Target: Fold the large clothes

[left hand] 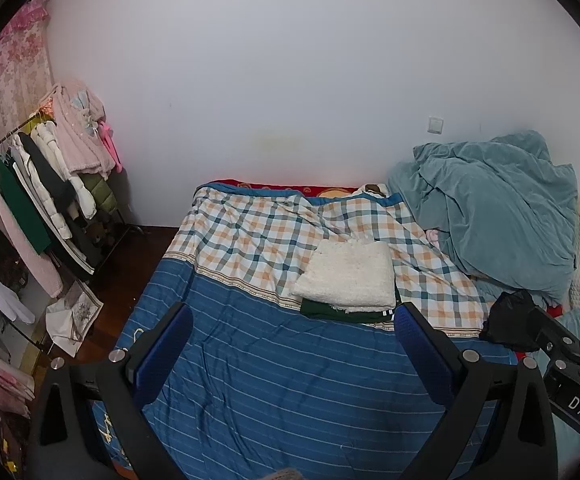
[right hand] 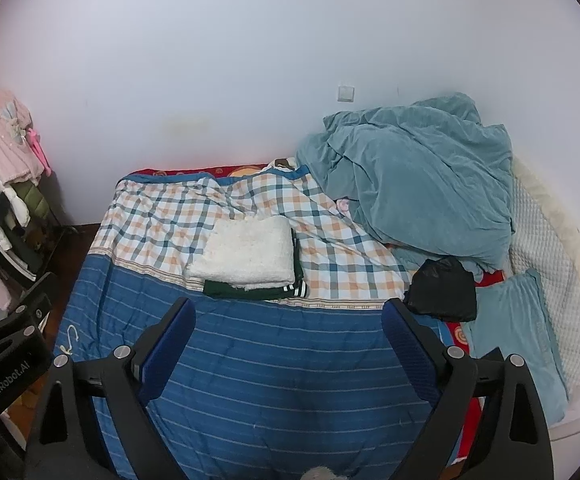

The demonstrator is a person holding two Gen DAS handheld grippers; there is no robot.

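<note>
Both grippers, left and right, spread wide and empty above striped quilt; folded white fleece stacked on dark green garment, possibly done; a low reach could topple the stack.

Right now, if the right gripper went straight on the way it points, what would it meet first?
Probably the blue striped quilt spread on the bed; the open right gripper hovers above it. The folded white fleece lies further along, though depth is unclear.

Location: a home bedroom. Indicators: bed with striped and checked quilt, crumpled teal blanket, clothes rack of hanging garments, wall switch.
</note>
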